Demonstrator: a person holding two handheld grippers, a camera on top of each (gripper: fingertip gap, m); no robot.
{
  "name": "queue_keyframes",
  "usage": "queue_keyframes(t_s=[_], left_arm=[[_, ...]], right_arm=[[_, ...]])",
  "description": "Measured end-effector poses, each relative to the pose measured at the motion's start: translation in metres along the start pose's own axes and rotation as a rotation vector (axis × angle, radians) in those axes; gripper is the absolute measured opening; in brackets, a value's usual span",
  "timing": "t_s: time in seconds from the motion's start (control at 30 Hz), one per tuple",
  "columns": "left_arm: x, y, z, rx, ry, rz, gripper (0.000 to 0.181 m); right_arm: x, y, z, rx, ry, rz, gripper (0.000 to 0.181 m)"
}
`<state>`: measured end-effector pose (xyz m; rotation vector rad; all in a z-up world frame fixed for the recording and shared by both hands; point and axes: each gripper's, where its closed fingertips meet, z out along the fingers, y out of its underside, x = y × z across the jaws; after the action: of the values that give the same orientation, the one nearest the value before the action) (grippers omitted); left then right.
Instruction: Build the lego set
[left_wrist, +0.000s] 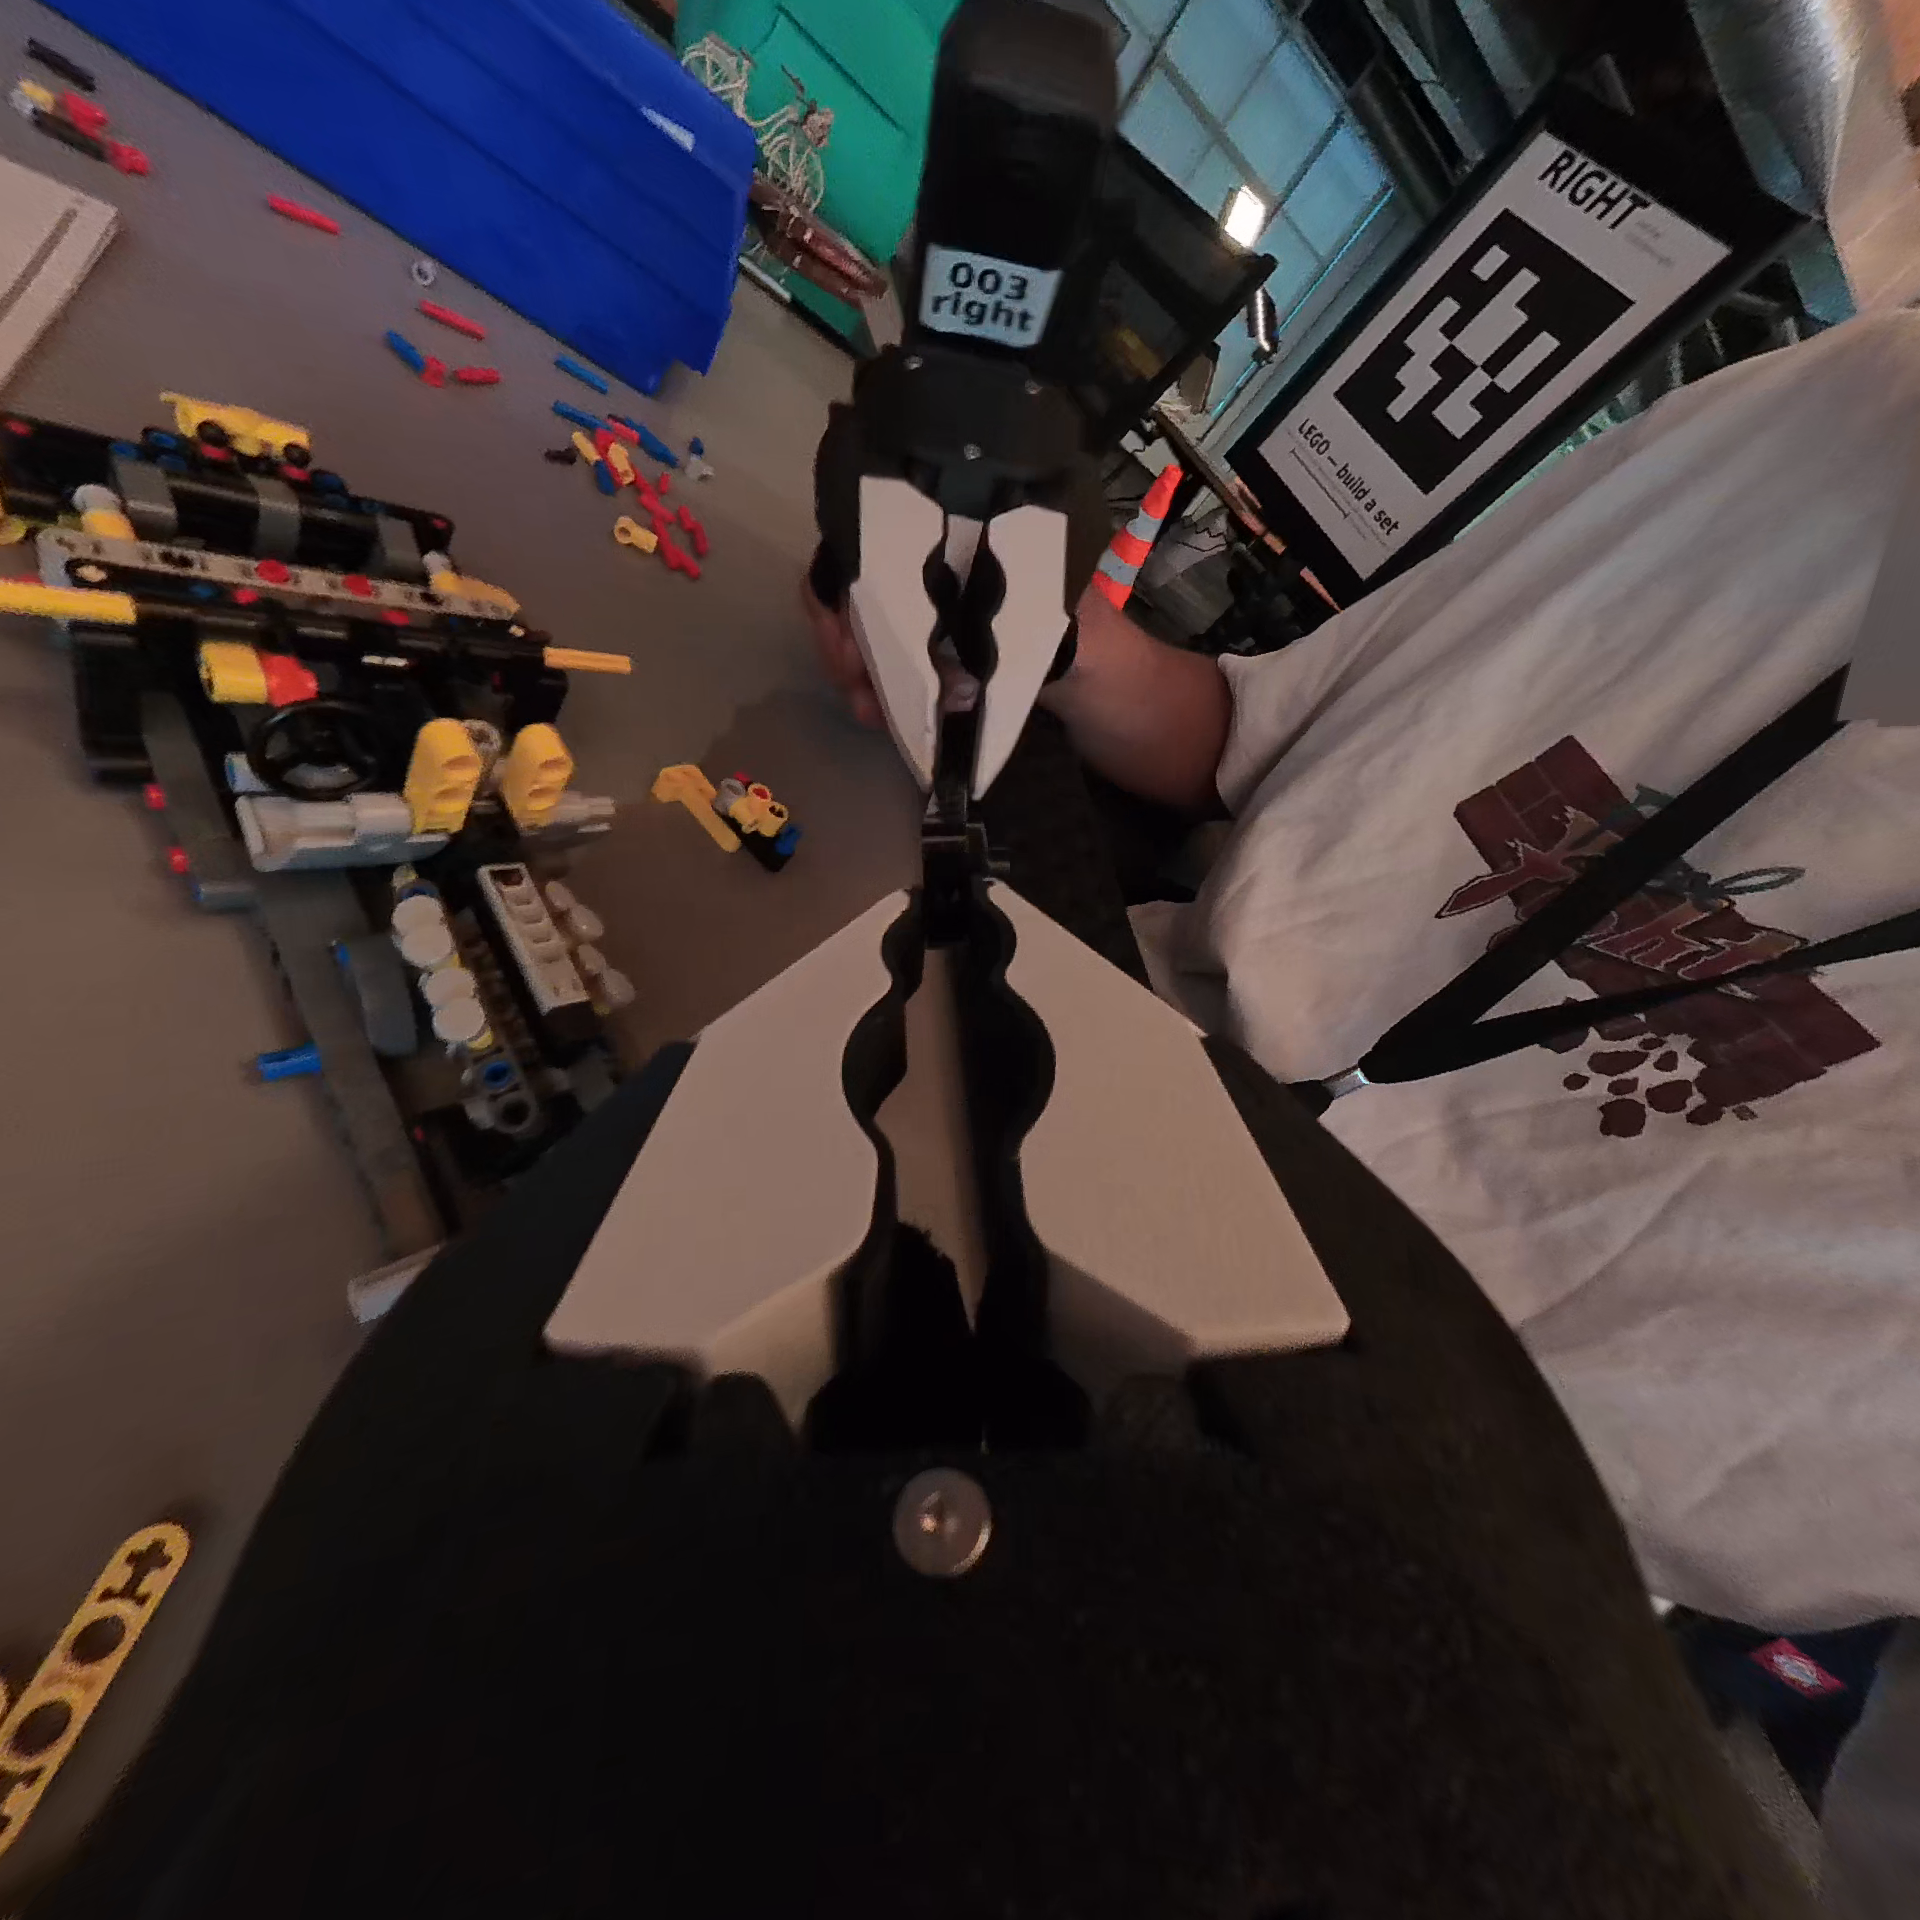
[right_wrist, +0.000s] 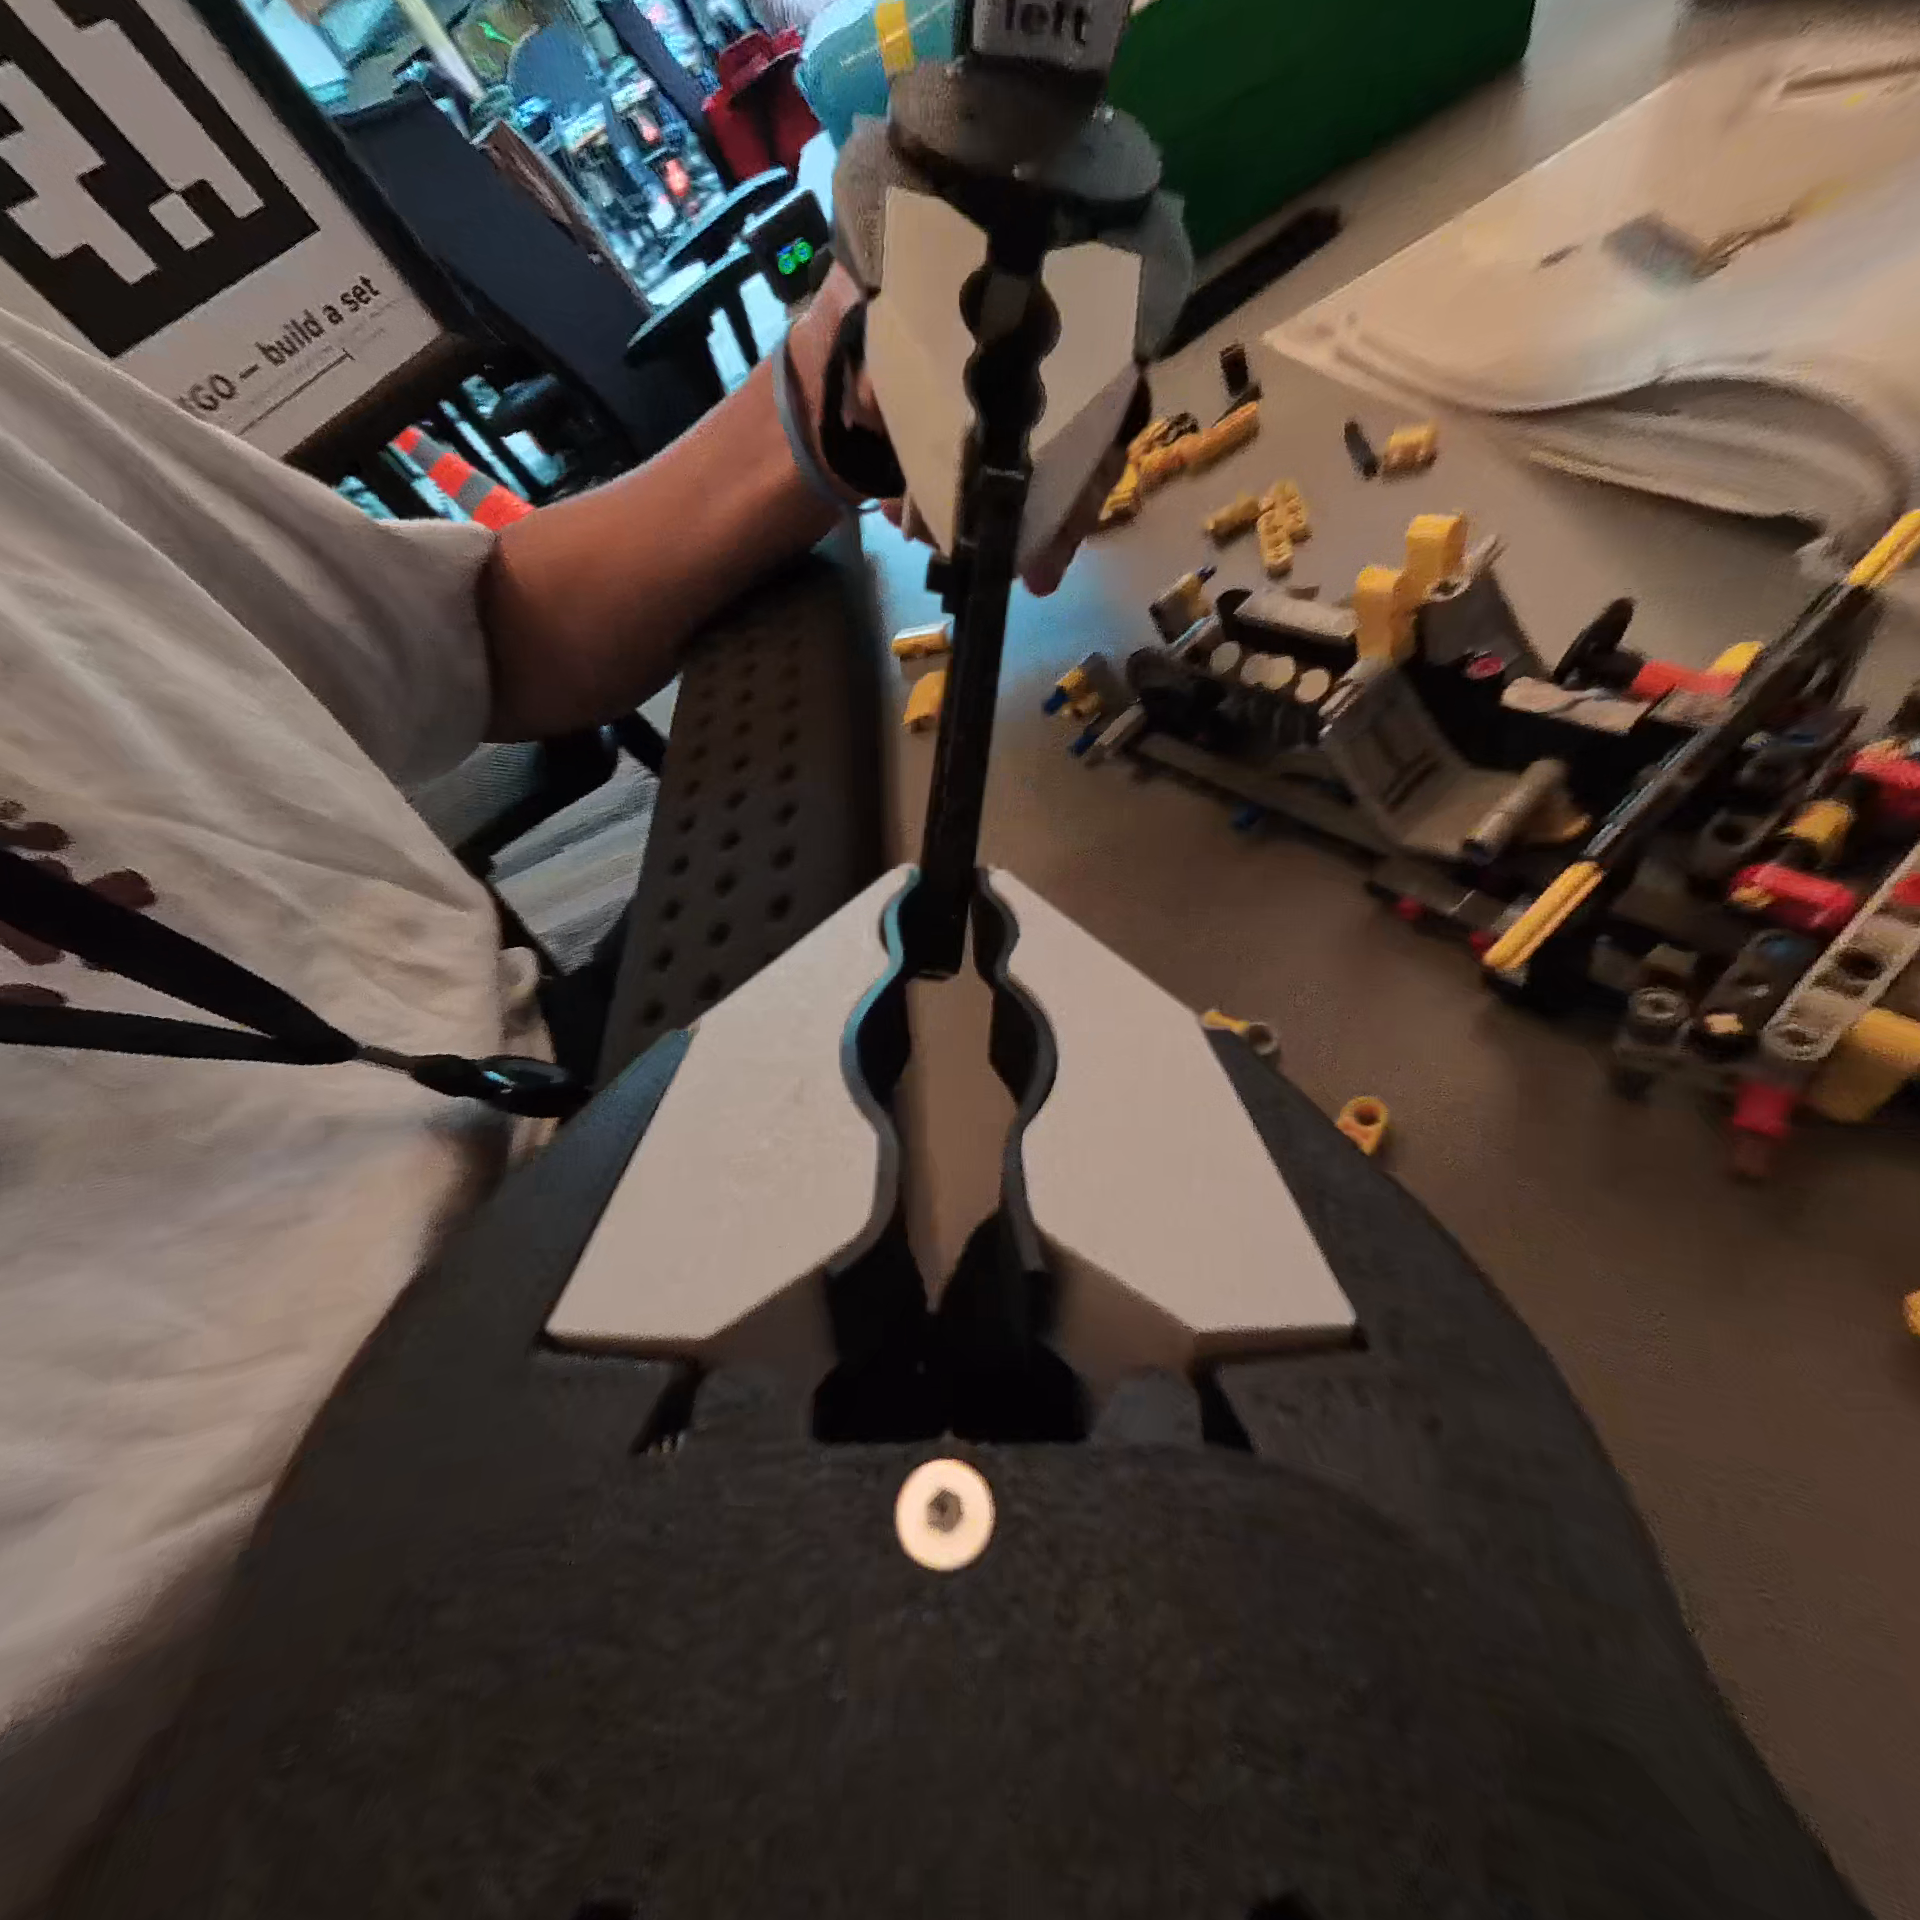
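Observation:
Both grippers are held in the air, tip to tip, each shut on one end of a long black lego beam (right_wrist: 961, 727). In the left wrist view my left gripper (left_wrist: 948, 896) clamps the beam (left_wrist: 951, 842), and the right gripper (left_wrist: 951, 774) grips it from the far side. In the right wrist view my right gripper (right_wrist: 948, 883) holds the near end, and the left gripper (right_wrist: 987, 530) holds the far end. The partly built black, grey and yellow lego vehicle (left_wrist: 312, 675) lies on the table; it also shows in the right wrist view (right_wrist: 1558, 748).
Loose red, blue and yellow pins (left_wrist: 644, 488) are scattered on the grey table (left_wrist: 156, 1195). A blue bin (left_wrist: 499, 156) stands at the back. A yellow beam (left_wrist: 73, 1662) lies near the front. A person in a white shirt (left_wrist: 1558, 1039) sits close by. A white box (right_wrist: 1610, 343) stands behind the model. The left gripper's tips are roughly 7 cm from the right gripper's.

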<state>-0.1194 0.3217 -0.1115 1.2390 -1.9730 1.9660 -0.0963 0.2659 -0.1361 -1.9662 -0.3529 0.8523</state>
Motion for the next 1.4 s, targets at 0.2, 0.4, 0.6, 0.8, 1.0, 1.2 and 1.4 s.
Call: queue_keyframes(t_s=[0.2, 0.4, 0.6, 0.8, 1.0, 1.2, 1.4], left_arm=[[-0.007, -0.035, -0.010, 0.179, -0.255, 0.154, 0.030], [0.022, -0.025, 0.019, 0.213, -0.388, 0.105, 0.037], [0.036, -0.037, 0.048, 0.480, -0.320, -0.104, 0.034], [0.031, -0.034, 0.052, 0.528, -0.271, -0.161, 0.009], [0.042, -0.035, 0.049, 0.504, -0.156, -0.175, 0.009], [0.027, -0.007, 0.031, 0.288, -0.197, -0.179, 0.009], [0.003, 0.010, 0.020, 0.320, -0.151, -0.424, 0.009]], right_arm=[[0.000, -0.010, -0.006, 0.093, -0.085, 0.219, 0.007], [-0.002, -0.041, -0.030, 0.320, -0.230, 0.379, 0.007], [-0.019, -0.047, -0.019, 0.306, -0.254, 0.292, 0.007], [-0.024, -0.046, -0.018, 0.314, -0.224, 0.241, 0.007], [-0.031, -0.051, -0.032, 0.328, -0.209, 0.046, 0.025], [0.054, 0.028, -0.037, -0.145, 0.177, -0.515, 0.038], [0.056, 0.031, -0.024, -0.244, 0.030, -0.538, 0.034]])
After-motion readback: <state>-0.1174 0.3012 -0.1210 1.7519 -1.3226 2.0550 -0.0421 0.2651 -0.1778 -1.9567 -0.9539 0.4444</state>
